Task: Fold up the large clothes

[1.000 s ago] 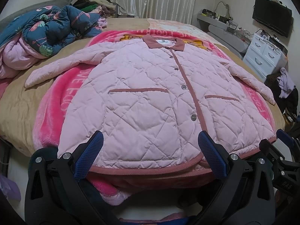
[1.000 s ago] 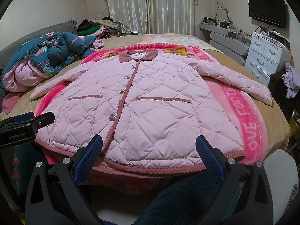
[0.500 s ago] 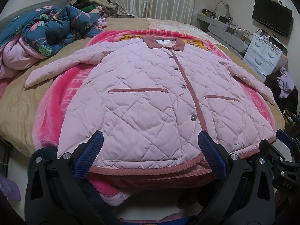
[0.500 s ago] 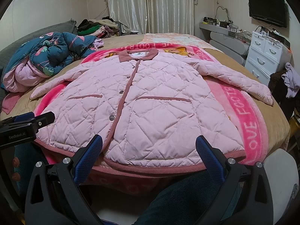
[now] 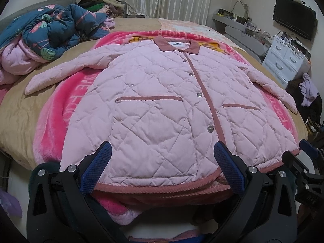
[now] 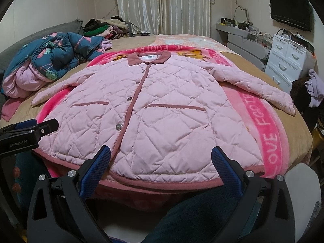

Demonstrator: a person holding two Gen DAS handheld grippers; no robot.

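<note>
On bed, pink quilted jacket lies flat, buttoned, collar far, hem nearest. Left gripper and right gripper both spread wide, empty, seemingly just short of hem.

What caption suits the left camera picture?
Open left gripper facing a buttoned pink quilted jacket spread on a bright pink blanket.

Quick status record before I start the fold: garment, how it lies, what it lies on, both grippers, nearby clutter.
garment: pink quilted jacket, front up, snapped shut
layout: spread flat, both sleeves out to the sides, collar at the far end, hem nearest the grippers
surface: pink blanket on the bed
left gripper: open, at the hem, holding nothing
right gripper: open, at the hem, holding nothing
clutter: blue flamingo-print duvet bunched at far left
</note>
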